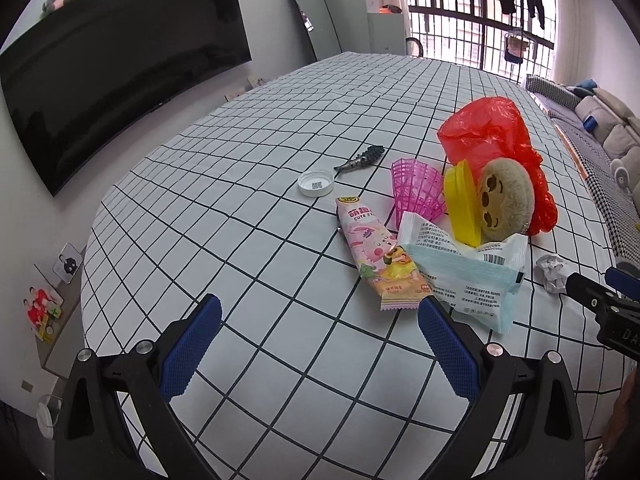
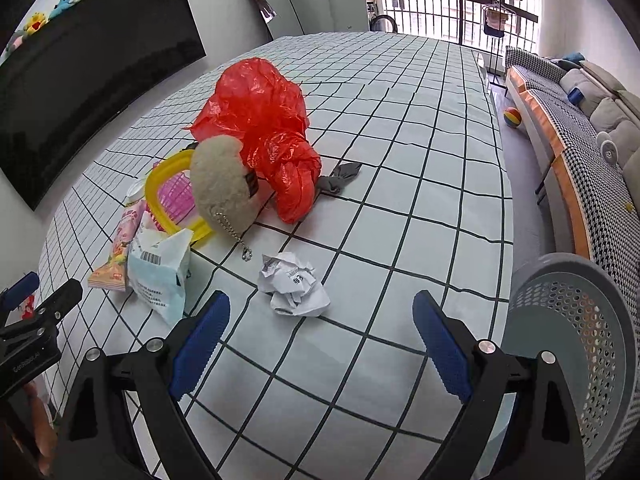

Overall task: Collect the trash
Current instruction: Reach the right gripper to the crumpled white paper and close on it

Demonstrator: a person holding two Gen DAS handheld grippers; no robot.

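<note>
A pink snack wrapper point(image 1: 374, 252) and a pale blue wipes packet point(image 1: 464, 276) lie just beyond my open, empty left gripper point(image 1: 320, 344). A crumpled white paper ball point(image 2: 294, 284) lies just ahead of my open, empty right gripper point(image 2: 322, 340); it also shows in the left wrist view point(image 1: 552, 272). A red plastic bag point(image 2: 260, 128) sits farther back. A grey perforated bin point(image 2: 576, 344) stands at the table's right edge, beside the right gripper.
A checked cloth covers the table point(image 1: 240, 240). On it are a beige plush toy point(image 1: 506, 196), a yellow lid point(image 1: 462, 204), a pink basket point(image 1: 416, 190), a white cap point(image 1: 316, 183), a dark fish-shaped toy point(image 1: 360, 158) and a grey rag point(image 2: 340, 178). A sofa point(image 2: 580, 128) stands at right.
</note>
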